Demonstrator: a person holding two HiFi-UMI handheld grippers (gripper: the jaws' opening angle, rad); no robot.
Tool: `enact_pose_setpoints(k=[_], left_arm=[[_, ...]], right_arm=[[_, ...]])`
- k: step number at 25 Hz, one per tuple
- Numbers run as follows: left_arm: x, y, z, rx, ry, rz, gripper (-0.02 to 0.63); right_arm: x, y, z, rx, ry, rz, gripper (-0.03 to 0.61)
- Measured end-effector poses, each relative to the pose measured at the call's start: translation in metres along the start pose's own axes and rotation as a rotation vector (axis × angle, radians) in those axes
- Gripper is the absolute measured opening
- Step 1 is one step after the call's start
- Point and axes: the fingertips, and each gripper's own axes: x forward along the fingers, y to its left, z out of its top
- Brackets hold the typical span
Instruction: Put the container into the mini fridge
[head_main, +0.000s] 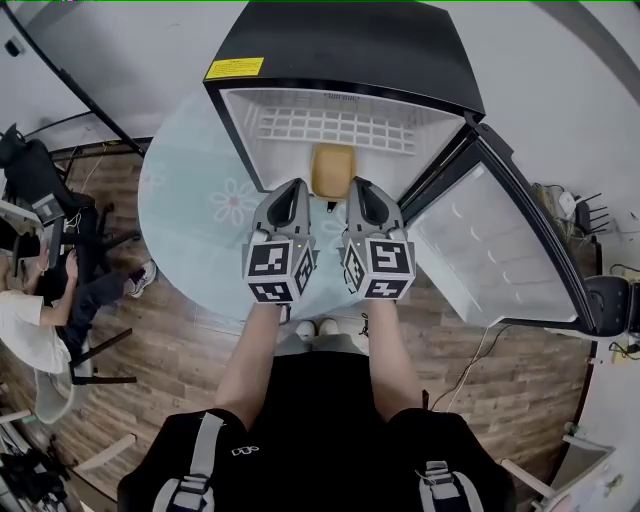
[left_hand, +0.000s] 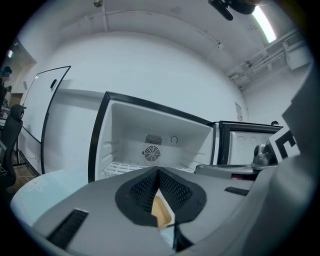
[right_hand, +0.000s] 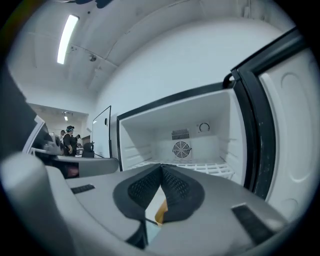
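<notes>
A tan container (head_main: 332, 170) hangs between my two grippers just in front of the open black mini fridge (head_main: 340, 50). My left gripper (head_main: 298, 190) is shut on the container's left rim, and my right gripper (head_main: 358, 190) is shut on its right rim. In the left gripper view the jaws (left_hand: 158, 172) meet at the tips, with the container's tan edge (left_hand: 161, 212) pinched below them. The right gripper view shows that gripper (right_hand: 161, 167) closed the same way, with a tan edge (right_hand: 160, 212) between the pads. The white fridge interior (right_hand: 185, 140) with its wire shelf (head_main: 330, 128) lies straight ahead.
The fridge door (head_main: 500, 240) stands swung open to the right. A round pale blue mat with flowers (head_main: 190, 200) lies under the fridge on a wooden floor. A seated person (head_main: 30, 320) and chairs are at the left, cables and a stand at the right.
</notes>
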Motion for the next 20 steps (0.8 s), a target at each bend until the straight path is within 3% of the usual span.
enact_pose_setpoints(k=[5,13,20], left_arm=[[-0.015,-0.019,0.021,0.054,-0.089,-0.011,0.003],[-0.033,-0.025,0.043,0.073,-0.17,-0.007,0.003],[-0.033,-0.023,0.049,0.076,-0.197,-0.003,0.003]], right_arm=[[-0.018,0.01,0.023,-0.047,-0.075,0.02,0.006],[-0.041,0.019,0.045,-0.074,-0.156,0.015,0.003],[-0.041,0.02,0.05,-0.095,-0.167,0.026,0.003]])
